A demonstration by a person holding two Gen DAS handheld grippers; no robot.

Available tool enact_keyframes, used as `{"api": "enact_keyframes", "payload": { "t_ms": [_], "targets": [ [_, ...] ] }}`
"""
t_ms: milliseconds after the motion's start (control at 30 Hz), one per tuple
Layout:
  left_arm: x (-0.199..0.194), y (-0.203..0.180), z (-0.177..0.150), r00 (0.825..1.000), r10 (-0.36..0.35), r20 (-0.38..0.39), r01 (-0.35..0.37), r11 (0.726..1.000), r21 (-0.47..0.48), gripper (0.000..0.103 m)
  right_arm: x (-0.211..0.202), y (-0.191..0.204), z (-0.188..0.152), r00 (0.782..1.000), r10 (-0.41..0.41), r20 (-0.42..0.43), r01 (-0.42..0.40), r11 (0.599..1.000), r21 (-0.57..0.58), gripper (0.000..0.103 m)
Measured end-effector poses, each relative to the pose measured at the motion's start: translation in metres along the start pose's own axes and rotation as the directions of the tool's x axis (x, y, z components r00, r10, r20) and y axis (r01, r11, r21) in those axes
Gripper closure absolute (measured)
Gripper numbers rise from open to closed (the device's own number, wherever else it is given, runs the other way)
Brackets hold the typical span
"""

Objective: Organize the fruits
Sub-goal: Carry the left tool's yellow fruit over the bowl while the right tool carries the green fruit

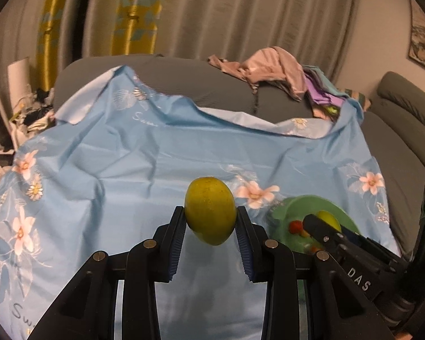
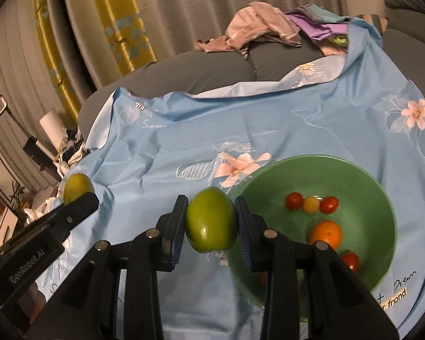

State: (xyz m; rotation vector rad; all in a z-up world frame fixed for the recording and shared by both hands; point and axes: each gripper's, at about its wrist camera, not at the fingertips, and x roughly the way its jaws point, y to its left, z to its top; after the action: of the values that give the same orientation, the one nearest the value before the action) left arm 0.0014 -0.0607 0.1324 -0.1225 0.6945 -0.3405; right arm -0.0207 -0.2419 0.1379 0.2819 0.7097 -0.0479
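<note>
Fruits partly sorted — green bowl (image 2: 382,198) has tomatoes and an orange (image 2: 325,233). You grip a yellow lemon (image 1: 210,211) in the left gripper (image 1: 210,221) and a green lime (image 2: 211,219) in the right gripper (image 2: 211,223) — both not yet bowled.

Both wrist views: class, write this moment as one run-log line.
left gripper: shut on yellow lemon | right gripper: shut on green lime | green bowl: orange, small tomatoes

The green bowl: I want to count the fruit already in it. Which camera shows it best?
The right wrist view: the green bowl lies open, with small red and yellow fruits and an orange inside. In the left wrist view the bowl sits at the right, mostly hidden behind the right tool.
</note>
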Motion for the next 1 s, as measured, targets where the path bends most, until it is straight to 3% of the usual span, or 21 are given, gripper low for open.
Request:
{"api": "enact_keyframes", "payload": {
  "t_ms": [233,533,700,1000],
  "targets": [
    [0.018,-0.038,0.003,0.997,-0.077,-0.022,0.078,0.996,0.049,0.067,-0.014,-0.036,0.004,0.999,0.008,0.043,-0.012,0.995,0.099,0.068],
    [0.045,-0.085,-0.005,0.982,-0.179,-0.063,0.186,0.975,0.119,0.067,-0.028,-0.089,-0.002,0.997,-0.041,0.060,0.024,0.968,0.251,0.068],
    [0.054,-0.106,-0.012,0.976,-0.198,-0.085,0.210,0.962,0.175,0.067,-0.027,-0.106,-0.003,0.995,-0.084,0.045,0.067,0.952,0.299,0.068],
    [0.071,-0.122,-0.020,0.966,-0.218,-0.142,0.242,0.952,0.188,0.067,-0.020,-0.126,-0.007,0.993,-0.116,0.002,0.108,0.931,0.349,0.068]
  ]
}}
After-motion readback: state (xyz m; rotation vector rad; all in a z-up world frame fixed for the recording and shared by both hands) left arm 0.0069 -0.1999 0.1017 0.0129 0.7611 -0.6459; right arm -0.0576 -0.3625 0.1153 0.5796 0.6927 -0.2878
